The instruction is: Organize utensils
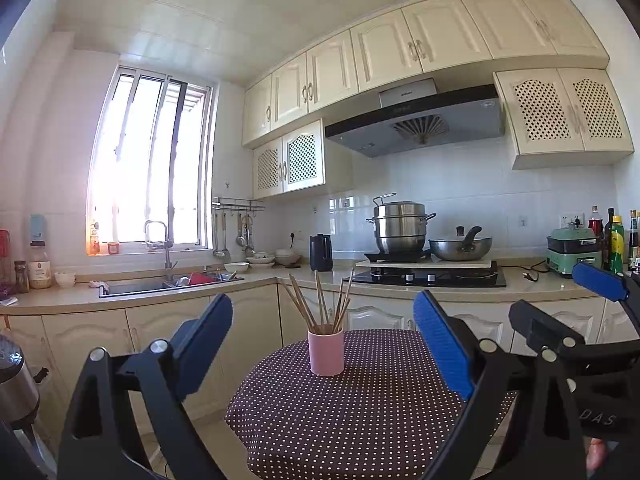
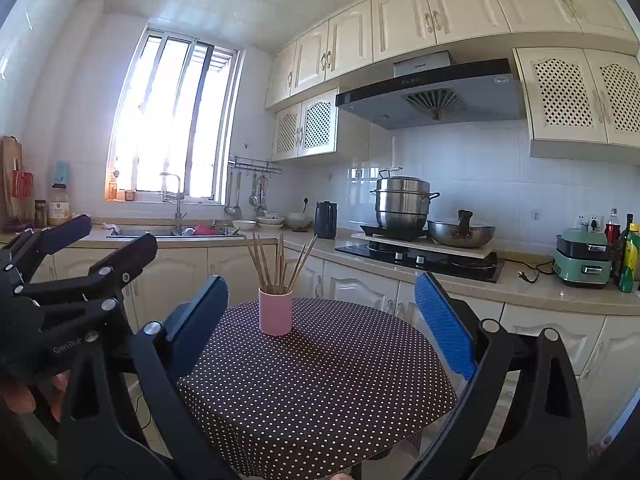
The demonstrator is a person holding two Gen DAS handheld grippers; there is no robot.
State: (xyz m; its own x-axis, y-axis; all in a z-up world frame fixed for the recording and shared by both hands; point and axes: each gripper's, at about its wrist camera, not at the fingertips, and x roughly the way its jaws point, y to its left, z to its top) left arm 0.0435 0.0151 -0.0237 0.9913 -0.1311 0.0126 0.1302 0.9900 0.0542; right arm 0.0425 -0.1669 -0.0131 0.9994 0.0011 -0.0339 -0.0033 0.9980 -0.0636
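Wooden chopsticks (image 1: 320,304) fan out of a pink cup (image 1: 326,352) standing upright on a polka-dot tablecloth (image 1: 352,412). The sticks look light, stiff and thin, likely to roll or slip, best pinched mid-shaft above the cup's rim. Nearer than the cup, the left gripper (image 1: 324,344) and right gripper (image 2: 322,320) hover with jaws spread wide, holding nothing and touching nothing. Beyond the cup, a steamer pot (image 1: 400,226) sits on the stove.
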